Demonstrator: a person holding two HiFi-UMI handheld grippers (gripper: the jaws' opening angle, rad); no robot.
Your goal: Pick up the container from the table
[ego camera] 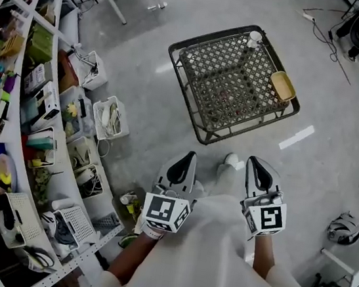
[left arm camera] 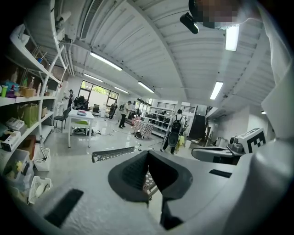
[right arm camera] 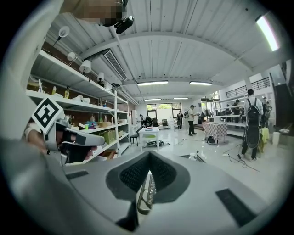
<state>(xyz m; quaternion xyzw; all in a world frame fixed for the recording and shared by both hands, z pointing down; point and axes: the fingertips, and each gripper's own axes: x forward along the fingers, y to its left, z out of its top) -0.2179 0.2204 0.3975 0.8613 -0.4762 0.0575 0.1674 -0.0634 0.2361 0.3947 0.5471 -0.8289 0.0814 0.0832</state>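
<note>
I have both grippers held close to the body, side by side and well short of the desk [ego camera: 185, 92] — a low black one with a mesh top, standing on the grey floor [ego camera: 139, 101] ahead of me. The container [ego camera: 282, 86], a shallow yellow tub, sits at the right edge of that mesh top. A small white cup [ego camera: 254, 38] stands at the far corner, apart from it.

The left gripper [ego camera: 187, 160] has its jaws clenched, tips meeting with nothing between them. In its own view the left gripper [left arm camera: 148, 153] shows only a sliver of the mesh through the gap below the tips. The right gripper [ego camera: 258, 170] is the same: jaws pressed together and empty. In the right gripper view, the right gripper [right arm camera: 149, 153] frames a narrow strip of the desk's mesh [right arm camera: 147, 193] under the closed tips. Neither gripper touches the desk or the container.

Along the left run tall white shelves [ego camera: 11, 116] crowded with boxes and bottles, with white baskets [ego camera: 109, 118] on the floor beside them — all well away from the desk.
</note>
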